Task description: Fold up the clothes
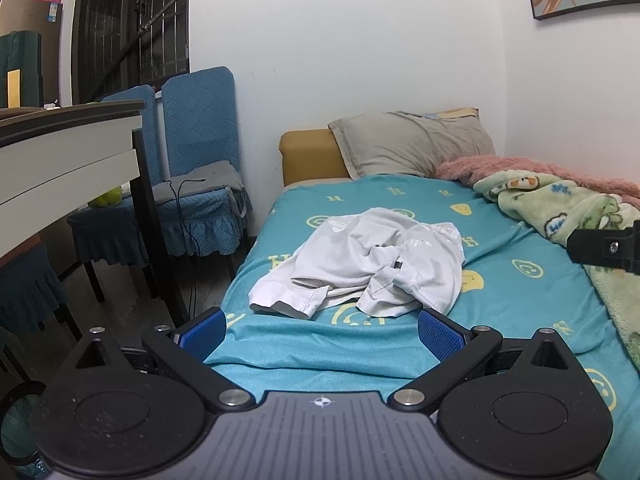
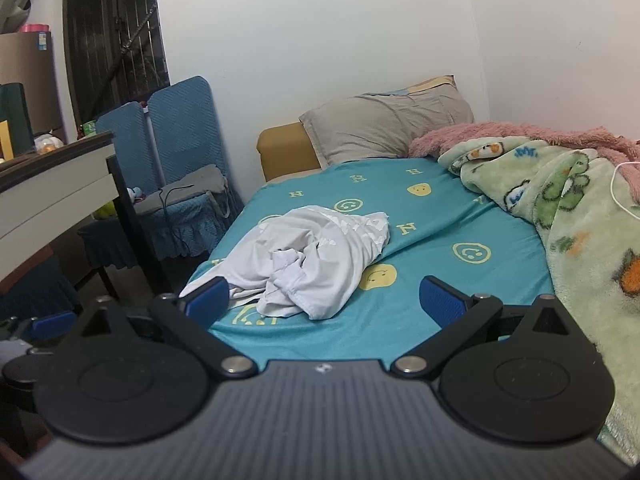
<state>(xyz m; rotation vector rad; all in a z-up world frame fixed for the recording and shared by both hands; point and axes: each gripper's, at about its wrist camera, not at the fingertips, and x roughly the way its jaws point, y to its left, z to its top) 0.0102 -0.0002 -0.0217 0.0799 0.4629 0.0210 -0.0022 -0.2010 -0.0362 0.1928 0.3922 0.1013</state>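
Note:
A crumpled white garment (image 1: 360,264) lies in a heap on the teal smiley-print bed sheet (image 1: 520,296), near the bed's left side. My left gripper (image 1: 322,334) hovers open just short of the heap's near edge, blue pads wide apart and empty. In the right wrist view the same white garment (image 2: 316,260) sits ahead and slightly left. My right gripper (image 2: 326,300) is open too; its left pad overlaps the garment's near edge in the image, but contact cannot be judged. Part of the right gripper (image 1: 604,246) shows at the right edge of the left wrist view.
A grey pillow (image 1: 412,144) leans at the head of the bed. A green and pink blanket (image 2: 560,200) is piled along the right side. Blue-covered chairs (image 1: 196,152) and a white table (image 1: 68,152) stand left of the bed, with a cable (image 1: 192,220) hanging there.

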